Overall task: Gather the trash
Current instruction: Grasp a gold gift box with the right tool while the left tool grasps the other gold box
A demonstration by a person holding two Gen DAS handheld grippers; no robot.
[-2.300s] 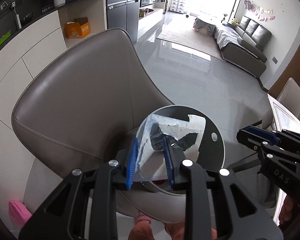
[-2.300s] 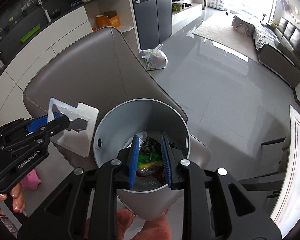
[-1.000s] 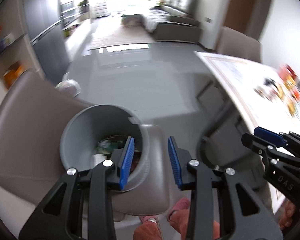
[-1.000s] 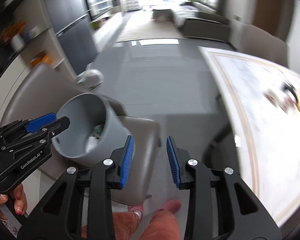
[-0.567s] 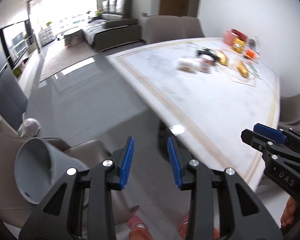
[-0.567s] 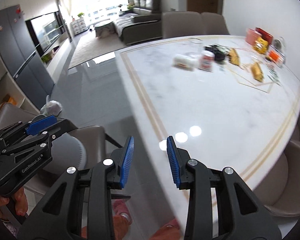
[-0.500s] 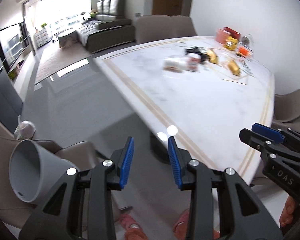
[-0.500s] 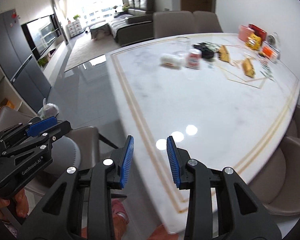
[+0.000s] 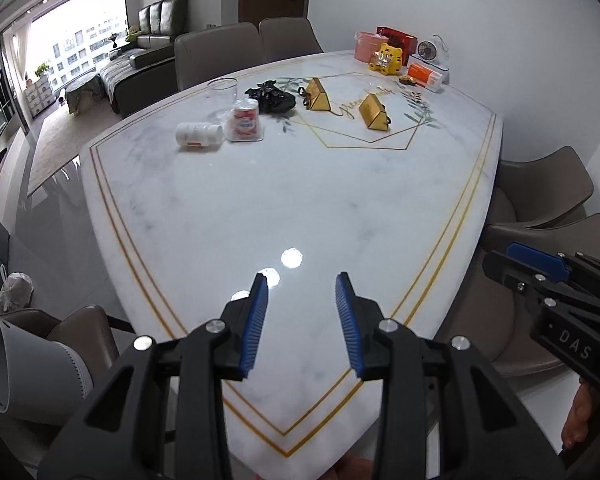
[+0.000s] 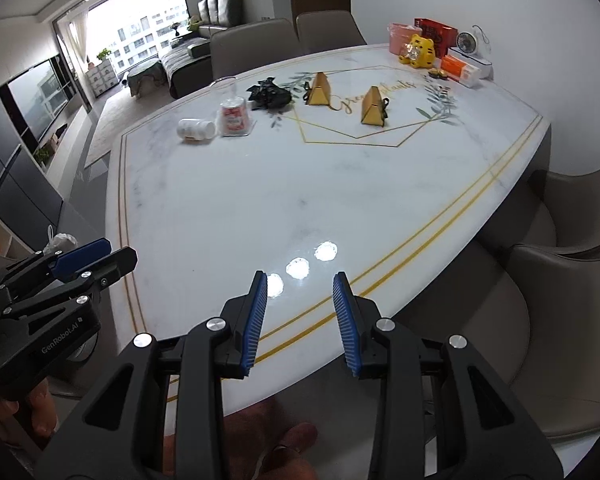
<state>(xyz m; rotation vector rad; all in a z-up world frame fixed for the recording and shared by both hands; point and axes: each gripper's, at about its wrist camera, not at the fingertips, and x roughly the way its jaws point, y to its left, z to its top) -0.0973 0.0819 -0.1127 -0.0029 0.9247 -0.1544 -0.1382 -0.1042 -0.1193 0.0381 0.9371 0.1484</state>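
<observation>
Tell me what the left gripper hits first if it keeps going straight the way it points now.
Probably the bare marble table: the left gripper is open, empty and aimed down at its near end, well short of the white bottle.

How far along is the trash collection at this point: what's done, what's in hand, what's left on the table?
Done: the paper scrap carried earlier is gone from the left tongs, last seen over the grey bin, now at the table's side. In hand: nothing; left and right tongs are both open and empty. Left: the tipped white bottle, the upturned cup, the clear cup and the crumpled black bag.
</observation>
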